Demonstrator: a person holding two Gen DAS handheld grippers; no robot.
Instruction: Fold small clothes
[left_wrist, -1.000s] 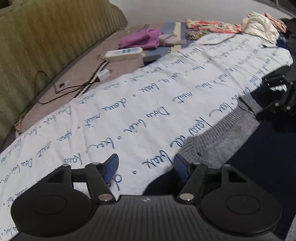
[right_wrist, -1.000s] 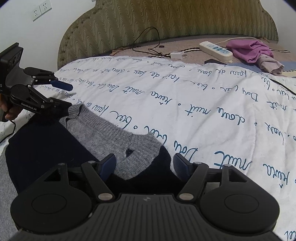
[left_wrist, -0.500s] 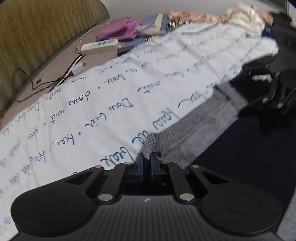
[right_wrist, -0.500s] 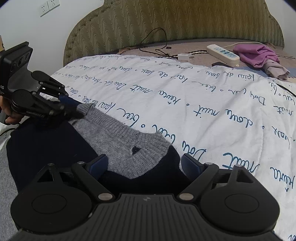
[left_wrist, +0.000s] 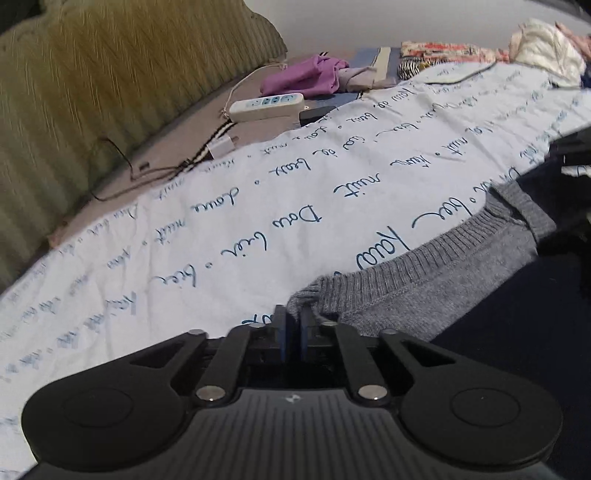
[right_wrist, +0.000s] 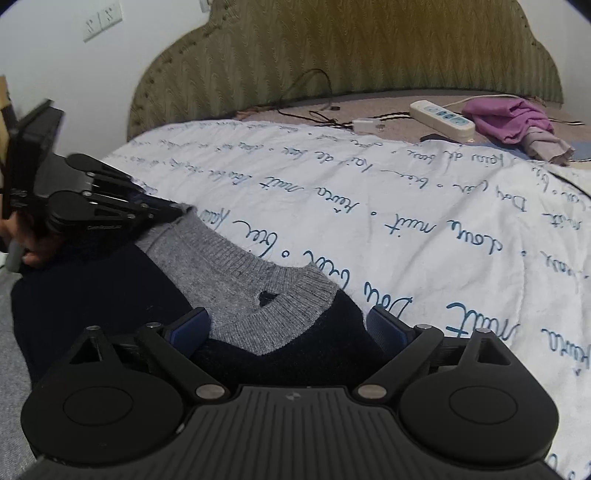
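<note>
A navy garment (right_wrist: 92, 288) with a grey ribbed knit band (right_wrist: 229, 273) lies flat on a white quilt (right_wrist: 369, 206) printed with blue script. In the left wrist view, my left gripper (left_wrist: 294, 314) pinches the near corner of the grey band (left_wrist: 424, 280); its jaws are opening slightly with the knit still between the pads. The right wrist view shows that same gripper (right_wrist: 173, 214) at the band's far corner. My right gripper (right_wrist: 288, 321) is wide open and still opening. The band's other end and navy cloth lie between its fingers, untouched by the pads.
Beyond the quilt lie a white power strip (right_wrist: 441, 116), a charger with dark cables (right_wrist: 364, 123) and a purple cloth (right_wrist: 506, 120), below a green padded headboard (right_wrist: 351, 48). More clothes are piled far off (left_wrist: 543, 48). A hand (right_wrist: 33, 254) holds the left gripper.
My left gripper came down to the grey band's corner and closed on it from open. The right gripper stayed put while its jaws spread wider.
</note>
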